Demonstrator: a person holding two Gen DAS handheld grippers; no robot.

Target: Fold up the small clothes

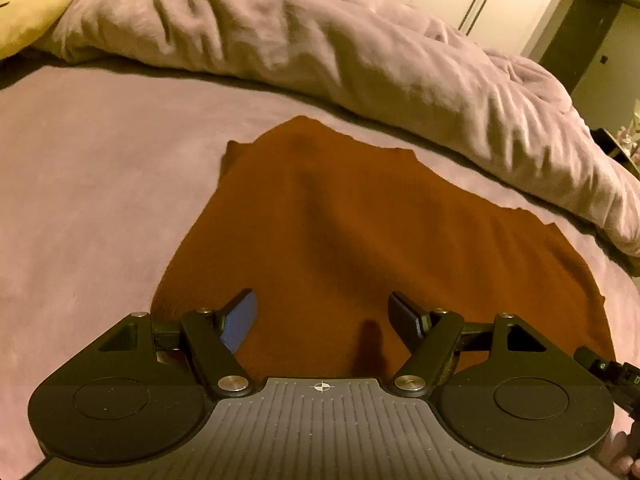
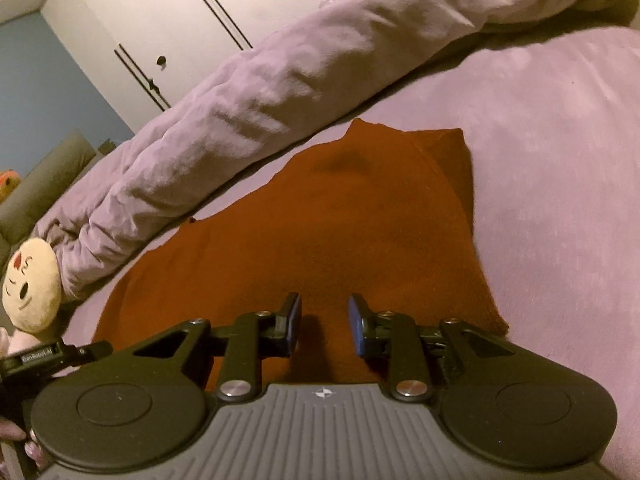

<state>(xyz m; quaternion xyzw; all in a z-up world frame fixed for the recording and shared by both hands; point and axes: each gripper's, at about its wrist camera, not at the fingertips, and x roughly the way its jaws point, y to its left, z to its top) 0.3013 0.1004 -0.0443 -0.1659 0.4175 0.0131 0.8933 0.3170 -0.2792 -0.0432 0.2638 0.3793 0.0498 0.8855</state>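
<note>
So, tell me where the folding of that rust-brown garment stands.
Done: the rust-brown garment lies on the lilac bedsheet, with one side apparently folded over, a second layer edge showing along it. In hand: nothing; the left gripper and right gripper both hover open above it, holding no cloth. Left: the remaining folds, since it is still broad and not yet a compact bundle.
</note>
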